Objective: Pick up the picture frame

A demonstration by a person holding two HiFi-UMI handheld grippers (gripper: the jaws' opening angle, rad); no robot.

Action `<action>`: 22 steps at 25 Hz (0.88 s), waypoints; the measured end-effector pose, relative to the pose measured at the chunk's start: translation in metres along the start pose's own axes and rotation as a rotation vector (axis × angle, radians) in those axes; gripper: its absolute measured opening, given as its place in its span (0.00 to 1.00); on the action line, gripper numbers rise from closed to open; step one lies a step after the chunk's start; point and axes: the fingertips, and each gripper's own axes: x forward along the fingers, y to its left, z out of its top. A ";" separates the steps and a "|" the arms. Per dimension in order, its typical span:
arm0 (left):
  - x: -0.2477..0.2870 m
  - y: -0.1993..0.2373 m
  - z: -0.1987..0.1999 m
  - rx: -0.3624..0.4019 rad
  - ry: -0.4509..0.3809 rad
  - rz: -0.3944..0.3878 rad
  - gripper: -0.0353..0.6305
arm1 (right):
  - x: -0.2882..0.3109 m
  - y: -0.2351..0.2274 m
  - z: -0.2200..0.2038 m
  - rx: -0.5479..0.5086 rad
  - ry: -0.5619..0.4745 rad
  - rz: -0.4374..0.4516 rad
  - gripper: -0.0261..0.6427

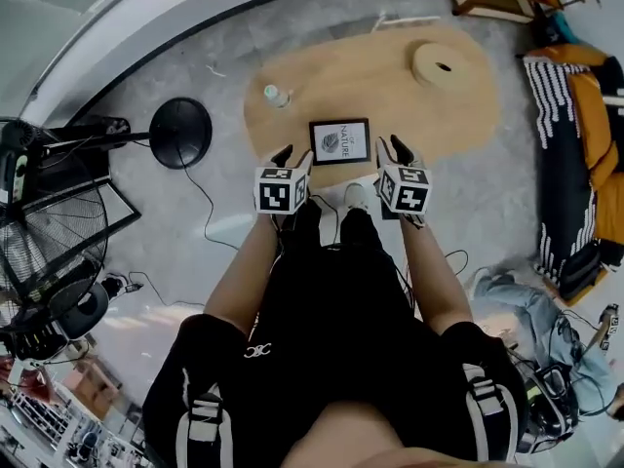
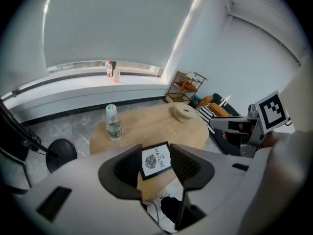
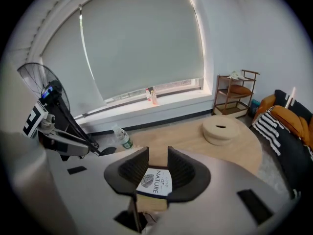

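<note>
The picture frame (image 1: 339, 141), black-edged with a white leaf print, lies flat near the front edge of the oval wooden table (image 1: 390, 76). My left gripper (image 1: 292, 157) hovers just left of it and my right gripper (image 1: 392, 150) just right of it, neither touching. Both are open with nothing held. In the left gripper view the frame (image 2: 156, 161) shows farther off through the gap of the open left gripper (image 2: 155, 164). The right gripper view likewise shows the frame (image 3: 155, 181) beyond the open right gripper (image 3: 157, 169).
A clear plastic bottle (image 1: 276, 96) stands on the table's left part and a round wooden dish with a hole (image 1: 441, 63) on its right. A standing fan (image 1: 39, 213) and its round base (image 1: 180, 132) are at the left, a striped cushion (image 1: 565, 144) at the right.
</note>
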 end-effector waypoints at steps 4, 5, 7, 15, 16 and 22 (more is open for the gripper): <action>0.043 0.014 -0.042 -0.033 0.078 -0.003 0.34 | 0.032 -0.004 -0.050 0.013 0.096 0.012 0.24; 0.057 0.018 -0.049 -0.047 0.089 0.004 0.33 | 0.042 -0.007 -0.061 0.016 0.116 0.013 0.24; 0.085 0.027 -0.064 -0.087 0.110 0.020 0.33 | 0.064 -0.014 -0.085 0.021 0.159 0.010 0.24; 0.181 0.061 -0.115 -0.141 0.197 0.048 0.30 | 0.160 -0.042 -0.160 0.038 0.315 -0.005 0.24; 0.190 0.064 -0.121 -0.150 0.201 0.051 0.30 | 0.169 -0.045 -0.167 0.038 0.328 -0.005 0.24; 0.234 0.081 -0.142 -0.156 0.210 0.031 0.28 | 0.214 -0.052 -0.201 0.059 0.389 -0.007 0.24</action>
